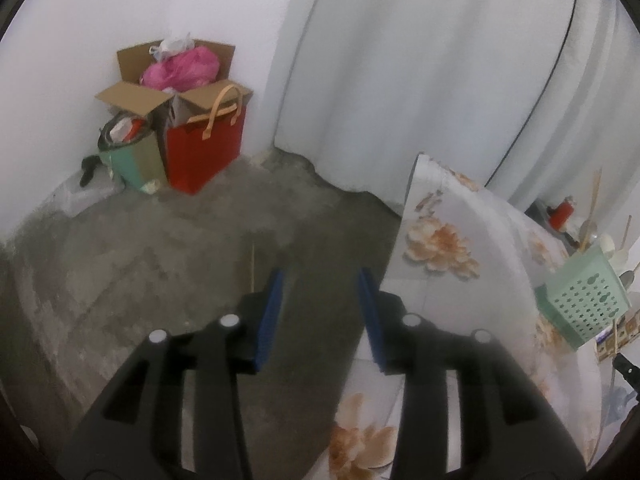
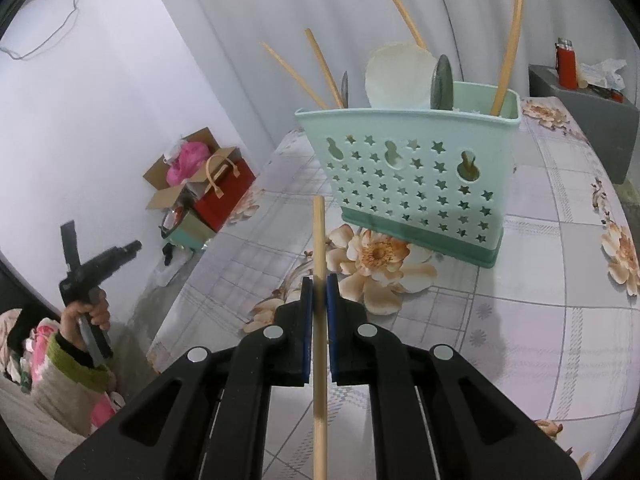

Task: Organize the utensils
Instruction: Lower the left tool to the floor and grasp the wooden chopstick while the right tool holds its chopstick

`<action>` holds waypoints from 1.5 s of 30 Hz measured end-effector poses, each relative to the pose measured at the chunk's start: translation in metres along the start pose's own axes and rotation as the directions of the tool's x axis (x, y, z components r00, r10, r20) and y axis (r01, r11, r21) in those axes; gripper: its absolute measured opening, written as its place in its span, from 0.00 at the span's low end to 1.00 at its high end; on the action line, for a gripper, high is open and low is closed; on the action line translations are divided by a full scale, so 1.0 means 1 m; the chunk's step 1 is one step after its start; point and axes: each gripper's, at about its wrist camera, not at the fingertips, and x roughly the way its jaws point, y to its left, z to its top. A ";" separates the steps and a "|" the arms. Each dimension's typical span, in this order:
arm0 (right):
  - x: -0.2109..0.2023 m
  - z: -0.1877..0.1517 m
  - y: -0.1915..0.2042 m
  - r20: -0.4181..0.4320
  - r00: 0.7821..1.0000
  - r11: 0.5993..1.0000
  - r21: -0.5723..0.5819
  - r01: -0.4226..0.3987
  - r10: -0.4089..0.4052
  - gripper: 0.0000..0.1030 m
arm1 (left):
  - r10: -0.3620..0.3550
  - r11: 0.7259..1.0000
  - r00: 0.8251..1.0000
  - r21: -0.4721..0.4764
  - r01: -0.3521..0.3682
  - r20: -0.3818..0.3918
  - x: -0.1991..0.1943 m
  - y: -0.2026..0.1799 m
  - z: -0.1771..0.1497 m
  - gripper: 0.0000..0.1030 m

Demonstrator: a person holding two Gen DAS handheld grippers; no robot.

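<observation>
Right gripper fingers clamp a wooden chopstick; utensil holder just beyond. Left gripper fingers apart, empty.

1. A mint-green plastic utensil holder is seen, pierced with star-shaped and gourd-shaped cut-outs, on a darker green base.
2. Pale tan wooden chopsticks and a cream-white round ladle are shown inside it.
3. A light wooden chopstick is framed by blue ribbed pads on the black right gripper.
4. The tablecloth is patterned in a pale grey-lilac check with orange-and-cream flowers.
5. A bright red bag with tan handles and a brown cardboard box holding a pink bundle are picked out.
6. The floor is rendered in mottled grey.
7. A green-cuffed sleeve is noted.
</observation>
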 end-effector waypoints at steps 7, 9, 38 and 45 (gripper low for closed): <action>0.013 0.000 0.004 -0.022 1.000 1.000 -0.002 0.022 -0.022 0.07 | 0.022 0.998 0.994 -0.049 -0.027 -0.104 0.085 0.034 -0.016 0.48; 0.021 -0.001 0.002 -0.034 0.999 0.999 0.010 0.036 -0.036 0.07 | 0.044 0.998 0.989 -0.049 -0.051 -0.143 0.128 0.044 -0.019 0.52; 0.103 -0.001 -0.024 -0.208 0.977 0.985 0.172 -0.017 0.053 0.07 | 0.234 0.963 0.807 0.018 -0.268 -0.542 0.569 0.157 -0.053 0.37; 0.112 0.000 -0.018 -0.228 0.973 0.985 0.174 -0.003 0.043 0.07 | 0.247 0.958 0.781 0.025 -0.285 -0.573 0.591 0.159 -0.066 0.32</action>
